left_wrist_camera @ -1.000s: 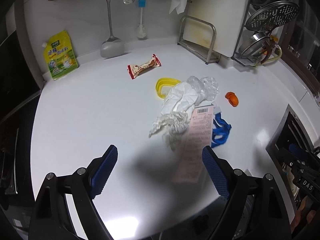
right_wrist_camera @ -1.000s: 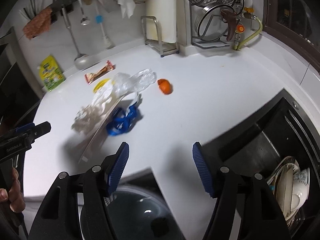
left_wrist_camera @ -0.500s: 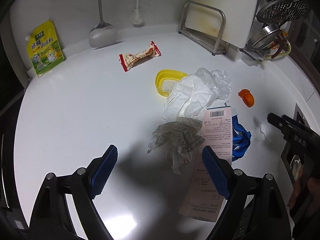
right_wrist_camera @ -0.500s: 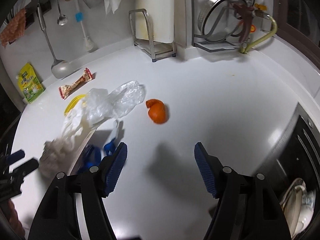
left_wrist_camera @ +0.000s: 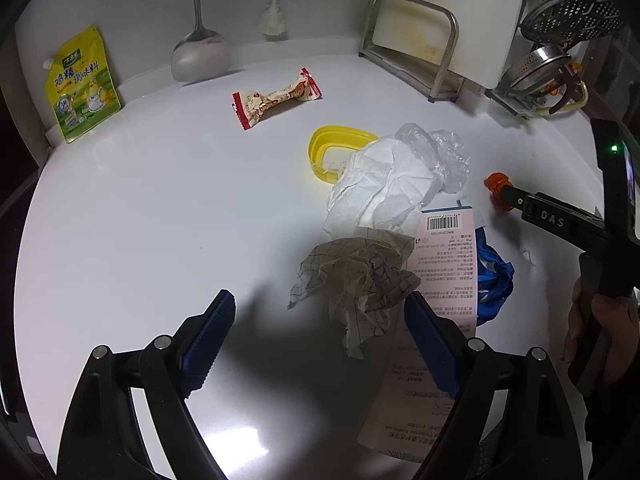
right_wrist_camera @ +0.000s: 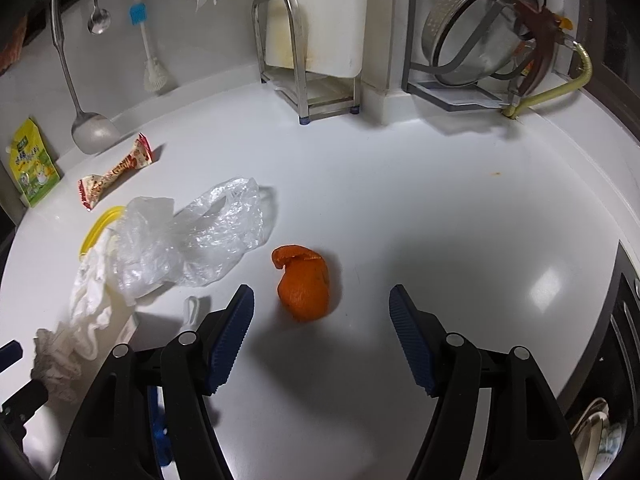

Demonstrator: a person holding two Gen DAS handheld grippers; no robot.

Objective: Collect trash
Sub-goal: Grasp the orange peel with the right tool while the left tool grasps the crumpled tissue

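I am at the reaching step, nothing gathered yet: my right gripper (right_wrist_camera: 320, 326) hangs wide and empty just short of the orange peel (right_wrist_camera: 304, 288) on the counter (right_wrist_camera: 440, 208), my left gripper (left_wrist_camera: 320, 344) wide over the crumpled paper (left_wrist_camera: 356, 280), so next I judge I must lower and close.

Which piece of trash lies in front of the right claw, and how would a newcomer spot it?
On the white countertop, look just right of the crumpled clear plastic bag. There lies the orange peel, apart from the pile, ahead of the open right claw. It is the only bright orange, curled scrap among pale papers and plastic.
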